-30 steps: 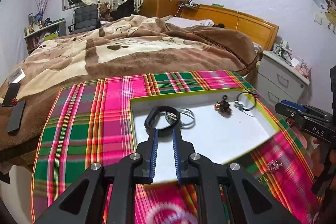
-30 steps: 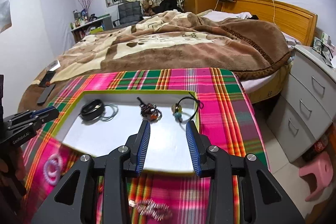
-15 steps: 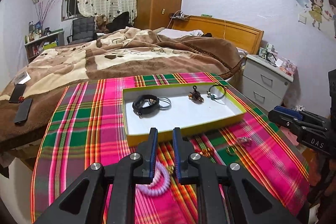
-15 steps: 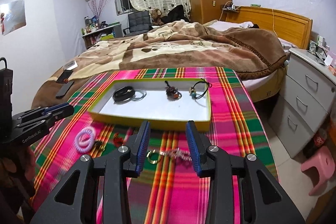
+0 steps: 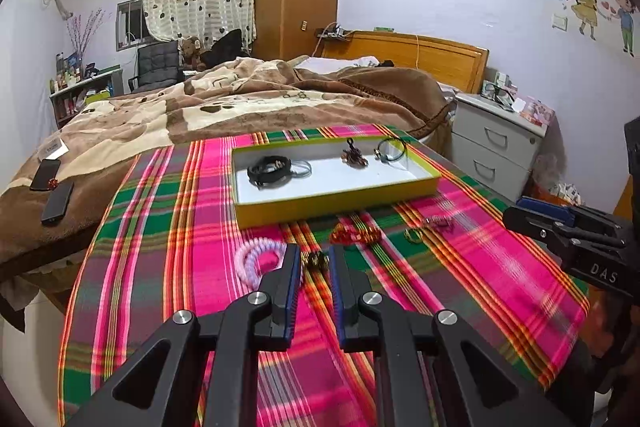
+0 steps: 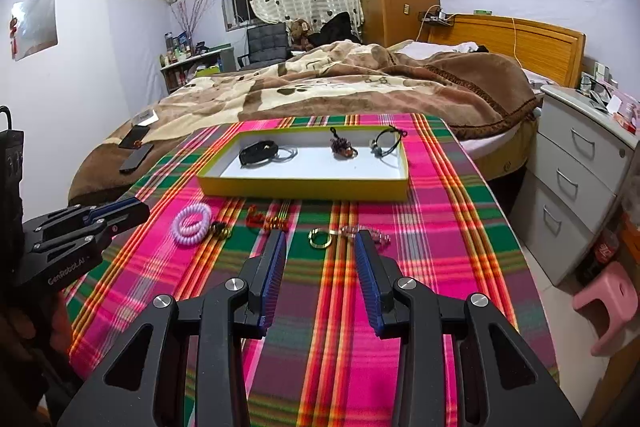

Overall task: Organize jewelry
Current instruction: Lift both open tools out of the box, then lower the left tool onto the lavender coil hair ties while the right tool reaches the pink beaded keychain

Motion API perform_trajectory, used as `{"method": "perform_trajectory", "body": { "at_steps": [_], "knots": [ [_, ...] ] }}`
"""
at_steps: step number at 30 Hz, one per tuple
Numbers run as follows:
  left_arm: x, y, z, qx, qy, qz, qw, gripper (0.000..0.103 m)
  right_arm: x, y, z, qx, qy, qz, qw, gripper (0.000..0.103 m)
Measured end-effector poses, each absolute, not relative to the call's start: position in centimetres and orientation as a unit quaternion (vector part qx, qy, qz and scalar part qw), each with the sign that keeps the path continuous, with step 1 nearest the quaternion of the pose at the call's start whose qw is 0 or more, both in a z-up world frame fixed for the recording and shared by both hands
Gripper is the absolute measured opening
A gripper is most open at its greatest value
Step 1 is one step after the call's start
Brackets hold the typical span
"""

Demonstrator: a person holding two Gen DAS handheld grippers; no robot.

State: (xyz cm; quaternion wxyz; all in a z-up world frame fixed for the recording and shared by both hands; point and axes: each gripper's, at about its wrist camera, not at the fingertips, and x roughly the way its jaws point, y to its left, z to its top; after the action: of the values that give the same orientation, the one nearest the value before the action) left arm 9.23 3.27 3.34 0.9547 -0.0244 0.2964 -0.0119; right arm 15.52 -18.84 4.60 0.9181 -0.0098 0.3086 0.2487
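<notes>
A yellow tray (image 5: 340, 197) (image 6: 304, 187) on the plaid cloth holds a black bracelet (image 5: 268, 169) (image 6: 258, 153), a dark beaded piece (image 5: 354, 157) (image 6: 342, 149) and a corded bracelet (image 5: 390, 149) (image 6: 384, 143). Loose in front of it lie a pink coil band (image 5: 256, 259) (image 6: 192, 223), a small dark ring (image 5: 318, 261) (image 6: 221, 229), a red piece (image 5: 348, 235) (image 6: 264, 221), a gold ring (image 5: 414, 235) (image 6: 320, 239) and a beaded chain (image 6: 366, 233). My left gripper (image 5: 315, 259) is open and empty, its tips on either side of the dark ring. My right gripper (image 6: 320, 247) is open and empty above the gold ring.
The plaid-covered table (image 6: 440, 227) stands at the foot of a bed with a brown blanket (image 6: 340, 83). Two phones (image 5: 52, 191) lie on the blanket at left. A white drawer unit (image 6: 580, 171) and a pink stool (image 6: 608, 301) stand to the right.
Both grippers have pulled back from over the tray and risen, so the loose jewelry in front of the tray came into view. The black bracelet stays in the tray.
</notes>
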Motion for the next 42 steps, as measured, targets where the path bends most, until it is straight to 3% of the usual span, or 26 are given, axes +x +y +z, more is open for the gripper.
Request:
{"method": "perform_trajectory", "body": {
  "at_steps": [20, 40, 42],
  "knots": [
    [8.2, 4.0, 1.0, -0.035, 0.325, -0.008, 0.945, 0.014, 14.4, -18.7, 3.0, -0.012, 0.328, 0.246, 0.912, 0.036],
    [13.6, 7.8, -0.4, -0.053, 0.363, 0.014, 0.930, 0.014, 18.8, -18.4, 1.9, -0.045, 0.346, 0.244, 0.905, 0.036],
    [14.2, 8.1, -0.7, -0.055, 0.369, 0.013, 0.928, 0.018, 19.7, -18.4, 1.6, -0.054, 0.351, 0.244, 0.902, 0.036]
  ]
}}
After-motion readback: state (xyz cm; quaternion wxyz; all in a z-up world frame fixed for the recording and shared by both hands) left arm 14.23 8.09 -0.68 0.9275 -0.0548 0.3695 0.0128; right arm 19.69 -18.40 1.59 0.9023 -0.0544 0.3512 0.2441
